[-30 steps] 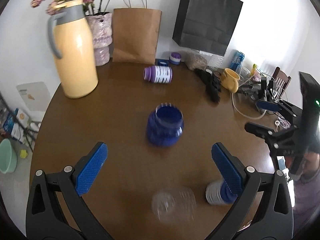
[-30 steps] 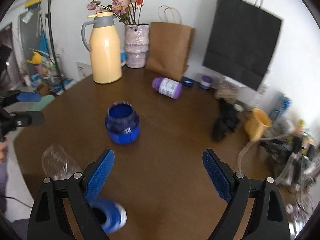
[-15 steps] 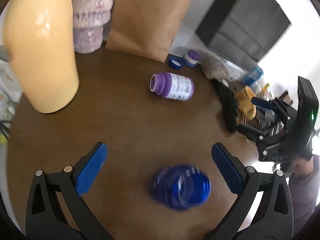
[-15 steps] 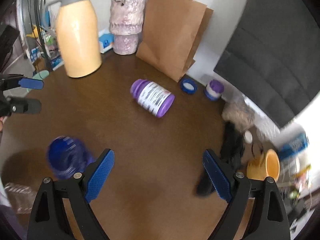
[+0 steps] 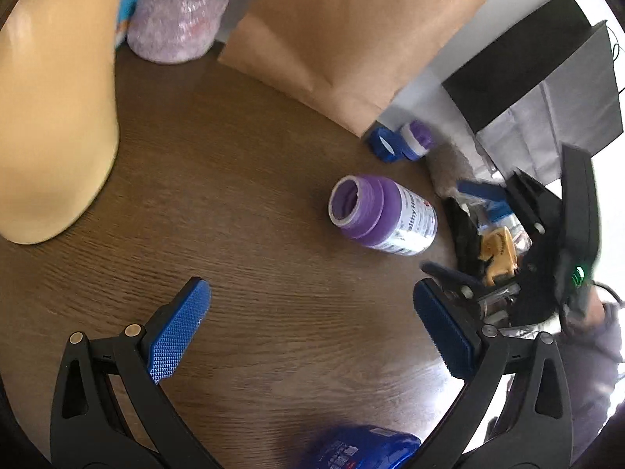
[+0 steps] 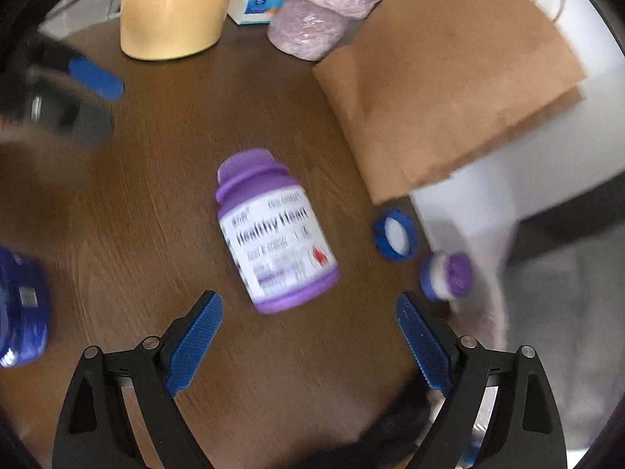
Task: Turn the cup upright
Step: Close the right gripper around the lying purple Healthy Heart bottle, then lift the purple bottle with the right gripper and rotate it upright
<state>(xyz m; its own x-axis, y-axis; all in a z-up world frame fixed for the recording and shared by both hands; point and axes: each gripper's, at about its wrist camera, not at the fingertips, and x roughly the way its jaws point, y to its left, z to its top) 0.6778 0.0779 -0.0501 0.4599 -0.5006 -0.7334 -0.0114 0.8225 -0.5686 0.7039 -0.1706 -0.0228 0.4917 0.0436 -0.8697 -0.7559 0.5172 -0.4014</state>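
A purple bottle (image 6: 273,234) is seen lying on its side on the brown wooden table (image 6: 164,203), its white label turned upward and its open mouth (image 5: 345,205) pointed toward the yellow jug (image 6: 172,8). The bottle is taken as the landmark for everything else. No other cup-like thing lying on its side is shown.

Just in front of the bottle, the right gripper (image 6: 308,336) is held above the table with its blue-padded jaws spread wide and nothing between them; the bottle's base lies just beyond the gap. The left gripper (image 5: 312,328) is held farther from the bottle, on its mouth side, likewise spread wide and empty, with only bare wood between its pads.

Beyond the bottle a brown paper bag (image 6: 441,90) is stood, and beside the bag a pinkish textured vase (image 6: 312,19). To the bottle's base side, a blue cap (image 6: 394,234) and a small purple-topped container (image 6: 449,269) are found near the bag's corner. On the opposite side of the bottle, a blurred dark blue jar (image 6: 19,305) is caught at the frame edge. A black bag (image 5: 539,74) is seen behind the small container.
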